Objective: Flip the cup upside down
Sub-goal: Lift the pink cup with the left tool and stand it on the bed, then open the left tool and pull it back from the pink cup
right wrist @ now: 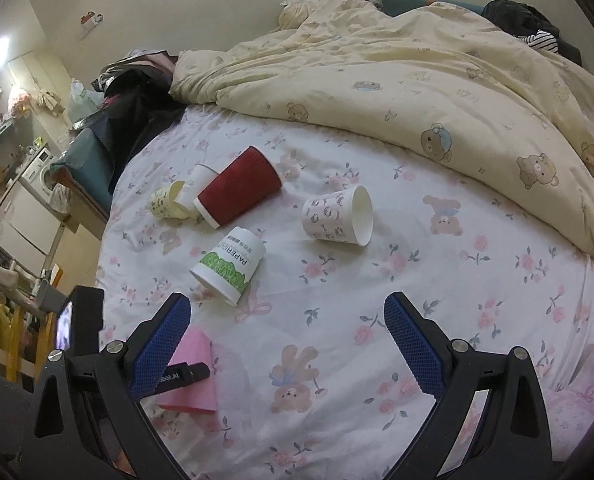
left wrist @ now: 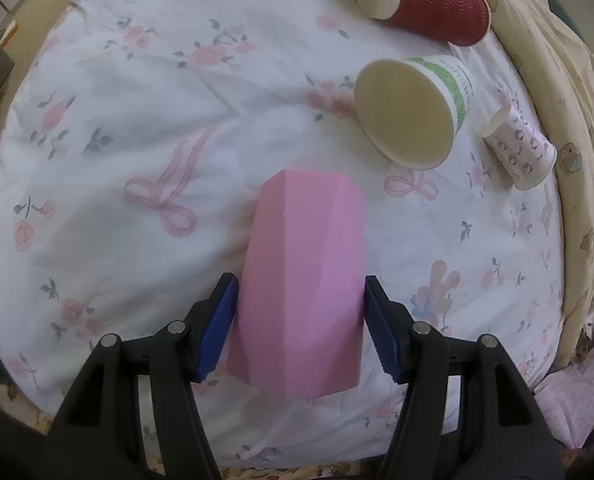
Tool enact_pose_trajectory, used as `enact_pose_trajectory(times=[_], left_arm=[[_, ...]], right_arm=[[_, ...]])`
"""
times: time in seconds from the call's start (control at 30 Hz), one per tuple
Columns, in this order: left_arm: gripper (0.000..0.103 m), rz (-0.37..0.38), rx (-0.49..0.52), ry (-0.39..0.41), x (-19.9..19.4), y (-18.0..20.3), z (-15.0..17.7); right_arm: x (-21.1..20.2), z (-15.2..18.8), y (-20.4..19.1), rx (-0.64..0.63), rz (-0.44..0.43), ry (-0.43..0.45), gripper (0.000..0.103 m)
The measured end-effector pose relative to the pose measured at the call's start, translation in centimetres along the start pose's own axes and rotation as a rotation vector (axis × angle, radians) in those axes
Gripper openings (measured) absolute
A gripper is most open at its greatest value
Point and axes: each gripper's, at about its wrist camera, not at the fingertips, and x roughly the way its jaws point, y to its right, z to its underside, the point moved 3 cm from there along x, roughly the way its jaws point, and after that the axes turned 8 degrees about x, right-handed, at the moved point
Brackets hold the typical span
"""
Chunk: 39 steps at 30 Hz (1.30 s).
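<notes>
1. Left gripper (left wrist: pixel 299 320), black with blue ribbed pads, is pinching a pink faceted cup (left wrist: pixel 301 280) across its side walls, one pad pressed on each flank.
2. That pink cup hangs over the white floral bedsheet (left wrist: pixel 137 140); in the right wrist view it shows low at the left edge, with the left tool's finger across it.
3. Right gripper (right wrist: pixel 287 344) hovers above the sheet with its jaws spread wide and nothing between them.
4. Lying on their sides nearby: a green-and-white paper cup (right wrist: pixel 229 266), a maroon ribbed paper cup (right wrist: pixel 239 192) and a small patterned paper cup (right wrist: pixel 337 216).
5. Judged by its matte, thick-looking walls, the pink cup is probably light and fairly stiff, and not slippery against ribbed pads.
6. A mid-body hold on opposite flat facets looks best, since edges could let it twist during the turn-over.
</notes>
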Motion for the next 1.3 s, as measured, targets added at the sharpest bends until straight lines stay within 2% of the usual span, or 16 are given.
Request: enact_pose_trajectory(times=[0.2, 0.3, 0.33, 0.73, 1.07, 1.23, 1.3], left_arm=[[0.060, -0.004, 0.013, 0.007, -0.1, 0.4, -0.1], [0.092, 0.001, 0.020, -0.010, -0.2, 0.5, -0.5], [0.094, 0.000, 0.017, 0.000, -0.4, 0.5, -0.5], [0.094, 0.020, 0.091, 0.092, -5.9, 0.6, -0.9], [0.094, -0.071, 0.150, 0.251, -11.4, -2.5, -1.3], [0.094, -0.032, 0.179, 0.317, -13.2, -3.8, -1.2], [0.094, -0.046, 0.205, 0.338, -13.8, -4.2, -1.0]], right_arm=[[0.2, 0.0, 0.2, 0.011, 0.000, -0.008, 0.100], [0.2, 0.0, 0.1, 0.013, -0.003, -0.008, 0.100], [0.2, 0.0, 0.1, 0.013, -0.003, -0.008, 0.100], [0.2, 0.0, 0.1, 0.017, -0.008, -0.006, 0.100], [0.2, 0.1, -0.4, 0.004, -0.011, -0.005, 0.100], [0.4, 0.3, -0.7, -0.007, -0.005, -0.010, 0.100], [0.5, 0.4, -0.7, -0.010, -0.003, -0.013, 0.100]])
